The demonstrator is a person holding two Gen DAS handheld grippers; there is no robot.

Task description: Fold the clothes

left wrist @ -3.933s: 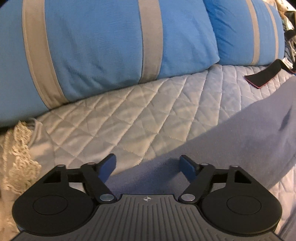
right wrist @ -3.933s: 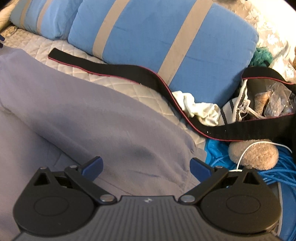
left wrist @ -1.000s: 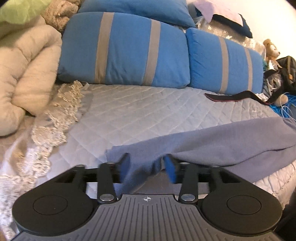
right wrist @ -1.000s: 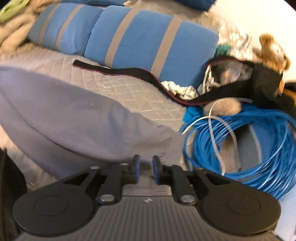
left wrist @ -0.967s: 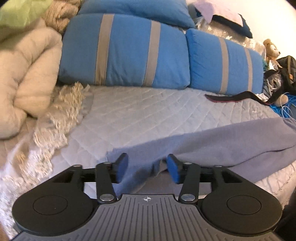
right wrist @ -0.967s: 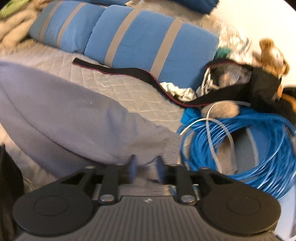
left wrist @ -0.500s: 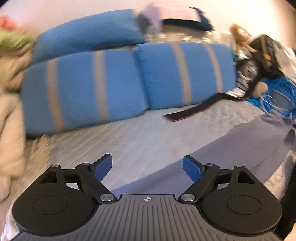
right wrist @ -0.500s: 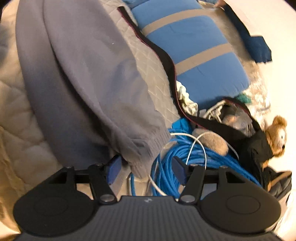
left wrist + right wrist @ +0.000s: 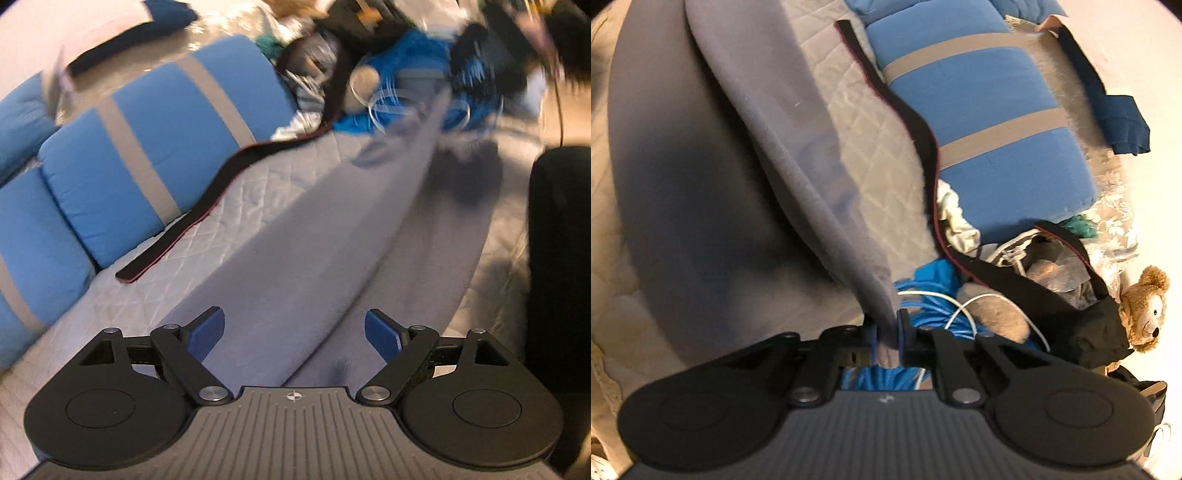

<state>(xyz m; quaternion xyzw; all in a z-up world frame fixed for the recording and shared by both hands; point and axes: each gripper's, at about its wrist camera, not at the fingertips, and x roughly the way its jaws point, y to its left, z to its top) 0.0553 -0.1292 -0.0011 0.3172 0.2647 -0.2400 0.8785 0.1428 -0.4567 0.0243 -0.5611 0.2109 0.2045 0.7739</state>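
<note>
1. Garment [image 9: 295, 266]: grey, spread lengthwise on the quilted bed [image 9: 258, 192].
2. Left tongs [image 9: 294, 334]: now spread wide, having released the edge pinched a second ago.
3. Right tongs [image 9: 886, 334]: re-closed on the apparent cuff [image 9: 882, 295], lifting it, probably to fold inward.

1. Left gripper [image 9: 294, 334]: black linkage arms, blue ribbed finger pads [image 9: 205, 334], silver pivot screws.
2. Its ribbed grey base is marked with a white crosshair.
3. Right gripper [image 9: 886, 334]: matching black arms, round discs, silver screws.
</note>
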